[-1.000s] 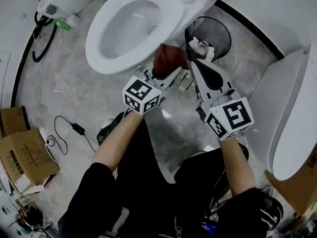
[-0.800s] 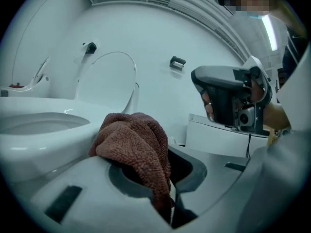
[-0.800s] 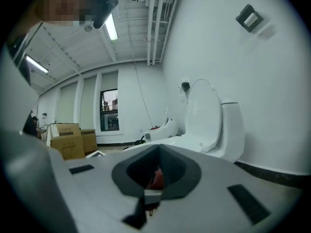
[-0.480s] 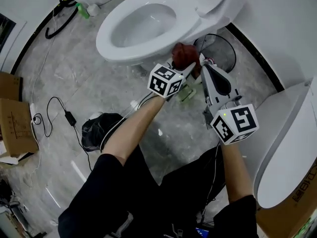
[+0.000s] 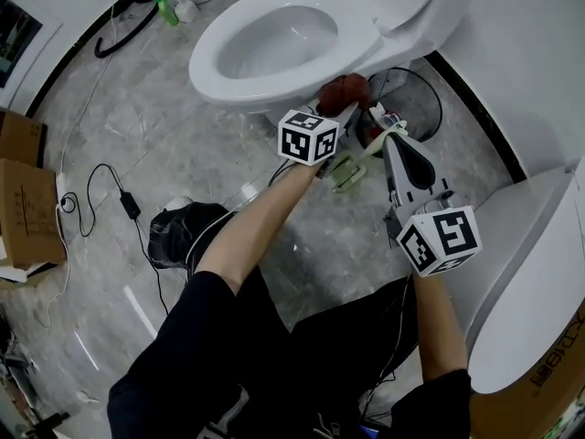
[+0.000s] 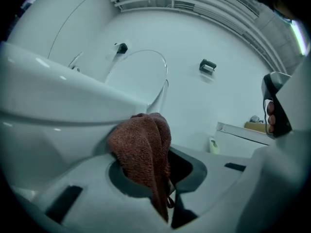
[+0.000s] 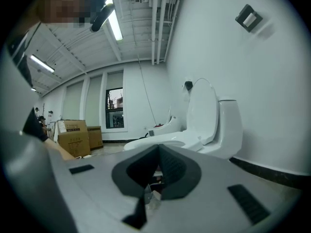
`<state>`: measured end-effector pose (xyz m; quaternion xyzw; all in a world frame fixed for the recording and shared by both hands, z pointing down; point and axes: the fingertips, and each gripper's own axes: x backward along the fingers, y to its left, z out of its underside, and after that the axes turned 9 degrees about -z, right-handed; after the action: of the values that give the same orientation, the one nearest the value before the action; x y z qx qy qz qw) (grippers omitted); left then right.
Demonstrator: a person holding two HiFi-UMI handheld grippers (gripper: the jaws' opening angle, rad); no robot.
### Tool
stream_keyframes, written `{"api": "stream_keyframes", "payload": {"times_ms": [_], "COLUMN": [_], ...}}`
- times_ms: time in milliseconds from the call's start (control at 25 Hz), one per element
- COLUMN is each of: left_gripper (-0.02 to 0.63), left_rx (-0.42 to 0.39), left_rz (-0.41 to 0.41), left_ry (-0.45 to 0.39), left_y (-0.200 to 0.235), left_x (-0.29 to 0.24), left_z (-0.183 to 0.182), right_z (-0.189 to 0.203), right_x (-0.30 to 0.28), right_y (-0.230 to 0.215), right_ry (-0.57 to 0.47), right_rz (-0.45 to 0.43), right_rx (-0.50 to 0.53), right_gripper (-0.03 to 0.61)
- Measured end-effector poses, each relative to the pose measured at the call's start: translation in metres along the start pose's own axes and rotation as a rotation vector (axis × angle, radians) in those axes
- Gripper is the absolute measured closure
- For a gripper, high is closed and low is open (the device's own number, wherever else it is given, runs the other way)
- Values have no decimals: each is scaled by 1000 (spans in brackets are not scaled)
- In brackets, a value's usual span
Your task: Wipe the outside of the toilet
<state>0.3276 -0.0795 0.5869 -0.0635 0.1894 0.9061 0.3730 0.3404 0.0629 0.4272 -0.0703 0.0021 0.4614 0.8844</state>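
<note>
The white toilet [image 5: 283, 39] stands at the top of the head view, seat down and lid up. My left gripper [image 5: 340, 106] is shut on a reddish-brown cloth [image 5: 347, 89] and holds it against the outside of the bowl, just under the rim on its right side. In the left gripper view the cloth [image 6: 143, 154] hangs bunched between the jaws, touching the bowl's wall [image 6: 48, 110]. My right gripper [image 5: 382, 126] sits a little right of the cloth, pointing at the toilet's base, shut with nothing in it. In the right gripper view the toilet [image 7: 214, 125] is ahead.
A black wire wastebasket [image 5: 416, 85] with rubbish stands against the wall behind the right gripper. A second white fixture [image 5: 521, 273] is at the right. A small pale green item [image 5: 347, 174] lies under the arms. Cardboard boxes [image 5: 23, 208], a cable with adapter [image 5: 128, 207] and a green bottle [image 5: 167, 9] lie left.
The left gripper has slid the cloth along the underside of the bowl's rim, from the front toward the side by the wastebasket. The right gripper followed and stayed shut.
</note>
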Motion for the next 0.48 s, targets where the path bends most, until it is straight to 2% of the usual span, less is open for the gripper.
{"api": "stream_keyframes", "payload": {"times_ms": [280, 480], "left_gripper": [545, 545], "left_rx": [-69, -68], "left_rz": [-42, -71], "left_ry": [24, 27], "left_y": [35, 56], "left_x": [42, 75], "left_z": [0, 7], "right_z": [5, 6], "right_x": [-12, -27], "right_y": [15, 27], "right_ry": [7, 4], "right_rz": [-56, -105], "right_rx": [18, 20], "right_gripper": [576, 577]}}
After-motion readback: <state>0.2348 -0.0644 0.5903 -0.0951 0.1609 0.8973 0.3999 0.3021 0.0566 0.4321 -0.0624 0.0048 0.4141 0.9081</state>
